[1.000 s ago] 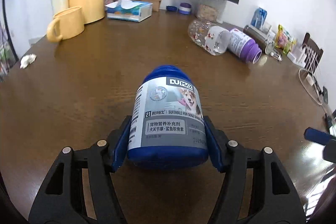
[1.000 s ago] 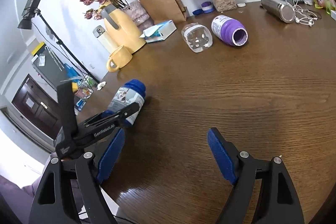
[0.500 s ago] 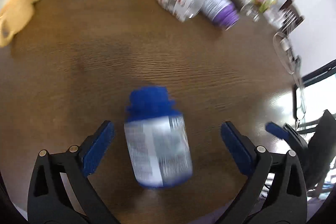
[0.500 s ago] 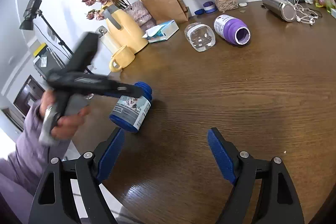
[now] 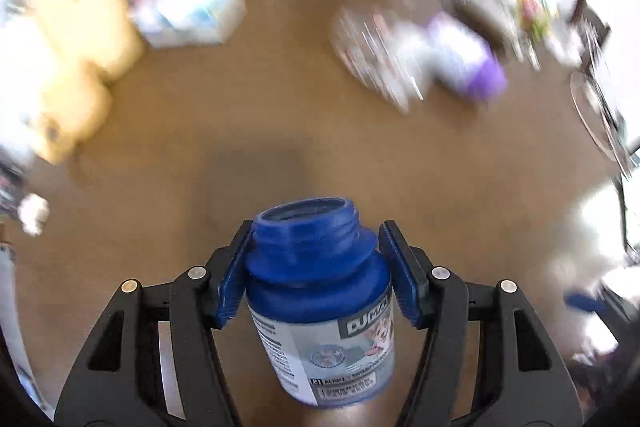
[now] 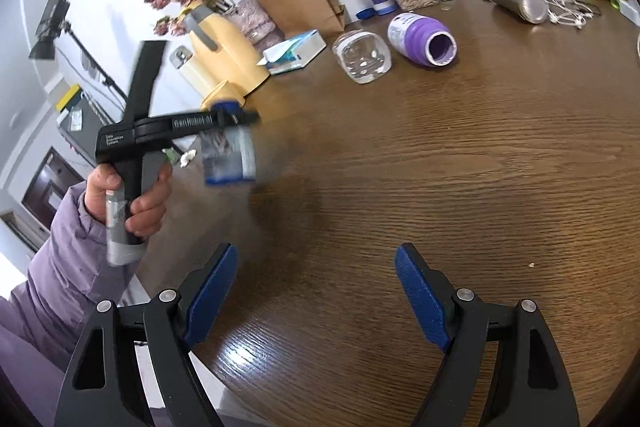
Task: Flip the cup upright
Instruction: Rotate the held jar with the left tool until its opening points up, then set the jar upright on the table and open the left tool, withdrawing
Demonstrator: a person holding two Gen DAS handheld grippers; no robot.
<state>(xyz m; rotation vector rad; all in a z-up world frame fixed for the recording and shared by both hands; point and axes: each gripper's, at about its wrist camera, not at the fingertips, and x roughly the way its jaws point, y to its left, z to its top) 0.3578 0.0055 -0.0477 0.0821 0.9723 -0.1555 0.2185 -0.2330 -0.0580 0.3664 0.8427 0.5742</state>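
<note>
A blue jar with a grey dog-picture label (image 5: 320, 299) is held in my left gripper (image 5: 316, 275), which is shut on its shoulder just below the open threaded mouth. The mouth faces up and away. In the right wrist view the jar (image 6: 228, 155) hangs upright in the air above the wooden table (image 6: 440, 167), gripped by the left gripper (image 6: 224, 117). My right gripper (image 6: 316, 291) is open and empty, low over the table's near edge.
A clear jar (image 6: 362, 57) and a purple bottle (image 6: 422, 41) lie on their sides at the back. A yellow jug (image 6: 224, 51), yellow mug, tissue box (image 6: 296, 51), paper bag (image 6: 298, 3) and steel flask (image 6: 516, 5) stand along the far edge.
My left gripper let go of the lying jar, re-gripped it near the mouth and lifted it off the table, turning it mouth-up. The right gripper has stayed still and open.
</note>
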